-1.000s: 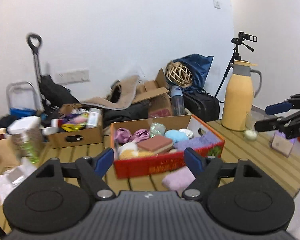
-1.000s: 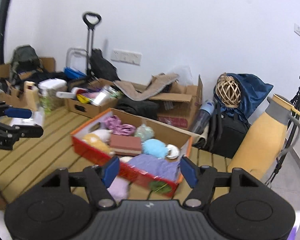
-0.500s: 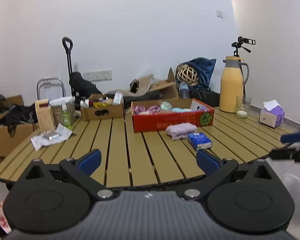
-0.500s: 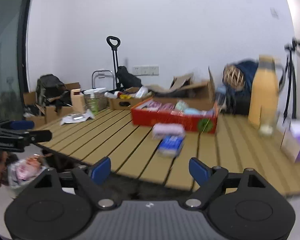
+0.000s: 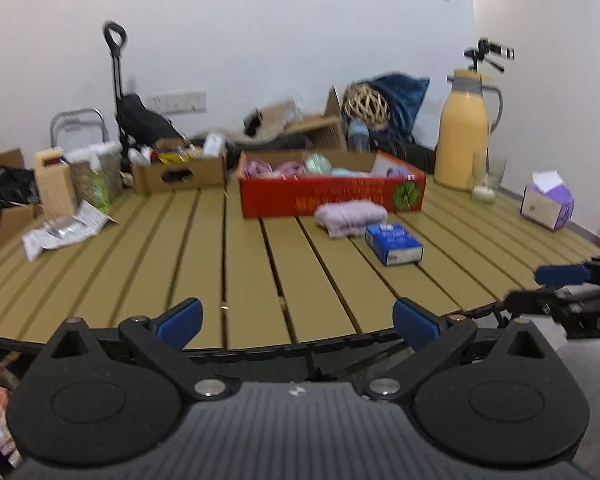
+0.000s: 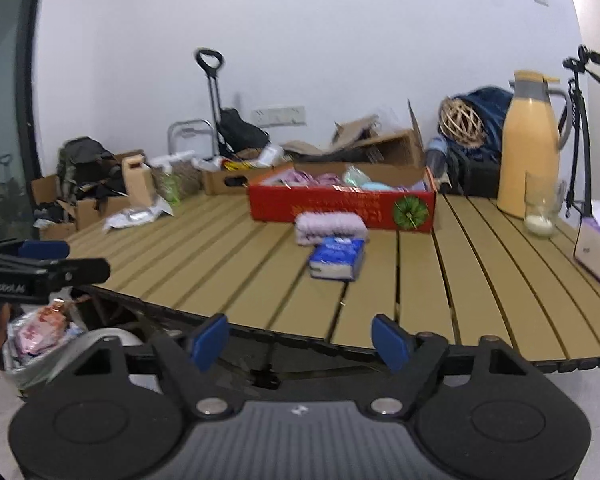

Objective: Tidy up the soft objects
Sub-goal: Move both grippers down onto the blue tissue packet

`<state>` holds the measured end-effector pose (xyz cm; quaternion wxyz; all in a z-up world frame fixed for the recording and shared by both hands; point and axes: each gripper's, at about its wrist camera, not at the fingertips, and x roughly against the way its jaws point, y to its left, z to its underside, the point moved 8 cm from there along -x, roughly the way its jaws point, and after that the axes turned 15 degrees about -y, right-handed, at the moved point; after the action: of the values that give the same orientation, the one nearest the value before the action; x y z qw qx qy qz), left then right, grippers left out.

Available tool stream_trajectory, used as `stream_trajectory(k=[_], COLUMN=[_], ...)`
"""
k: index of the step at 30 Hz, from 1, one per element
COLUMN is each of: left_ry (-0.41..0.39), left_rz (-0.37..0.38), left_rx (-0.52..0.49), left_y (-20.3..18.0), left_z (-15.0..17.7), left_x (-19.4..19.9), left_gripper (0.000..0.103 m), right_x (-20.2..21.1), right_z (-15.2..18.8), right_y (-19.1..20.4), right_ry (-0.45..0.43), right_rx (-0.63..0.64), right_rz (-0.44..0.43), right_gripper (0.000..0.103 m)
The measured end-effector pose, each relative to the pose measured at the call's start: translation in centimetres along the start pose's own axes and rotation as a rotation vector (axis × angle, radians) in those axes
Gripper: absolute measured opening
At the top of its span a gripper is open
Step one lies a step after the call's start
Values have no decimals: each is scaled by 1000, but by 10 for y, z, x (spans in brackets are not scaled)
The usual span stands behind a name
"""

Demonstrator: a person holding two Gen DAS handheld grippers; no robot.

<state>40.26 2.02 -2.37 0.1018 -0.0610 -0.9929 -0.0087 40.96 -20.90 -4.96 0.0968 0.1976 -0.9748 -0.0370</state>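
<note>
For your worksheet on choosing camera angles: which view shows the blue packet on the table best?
The right wrist view: the blue packet sits near centre, its front face and top visible. The left wrist view shows it smaller, off to the right and blurrier.

We get even, soft indoor light, no glare; slight motion blur throughout, heavy fisheye bending the surface (image 5: 308,280) slats, dark corner vignetting.

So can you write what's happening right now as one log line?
left gripper: open, empty | right gripper: open, empty | purple towel: on table, before red box | blue pack: beside towel
</note>
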Motion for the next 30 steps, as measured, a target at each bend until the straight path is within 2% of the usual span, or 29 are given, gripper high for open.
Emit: stream_trajectory(k=[1,6,11,14,15,16,19,20,21,22,23,24,25,27,29,30], left_ry=[8,38,58,67,65,63,72,76,84,93,104,121,140,191,198,193], left_rz=[8,35,41,19,-1,-19,-91,-99,-96,-82,-60,-34,-5,70,120,125], left_rx=[0,6,23,26,33,41,98,129,162,192,227,260,285,326,322,322], left_y=[-2,-13,-17,-11,-5,-1,21,26,30,30,28,24,18,0,-16,-21], left_z=[2,4,5,8,8,9,12,13,13,12,12,11,11,13,14,15], left_x=[-10,-61,-104,-124,-130,-135,-151,-155,-159,-163,-169,-175,-181,-194,-200,-202], left_gripper=[103,103,103,103,103,103,103,102,102,98,90,85,75,63,48,45], right_x=[-10,-68,-139,-174,-182,-186,-174,-169,-167,-168,-172,-179,-188,-211,-234,-243], right_z=[2,-7,-10,-3,1,5,11,9,5,-2,-9,-14,-17,-17,-16,-13], right_y=[-5,-32,-65,-68,-64,-54,-1,6,6,-3,-17,-33,-46,-62,-70,-70], right_ry=[10,19,56,74,86,104,119,104,85,57,32,22,27,55,65,79], right_rx=[-4,1,10,69,88,109,87,75,66,42,-5,-57,-101,-122,-179,-207], right_rz=[5,47,129,142,129,80,-244,-286,-283,-247,-198,-150,-115,-95,-118,-125], right_gripper=[66,50,44,43,36,30,24,25,25,27,29,38,43,43,41,39])
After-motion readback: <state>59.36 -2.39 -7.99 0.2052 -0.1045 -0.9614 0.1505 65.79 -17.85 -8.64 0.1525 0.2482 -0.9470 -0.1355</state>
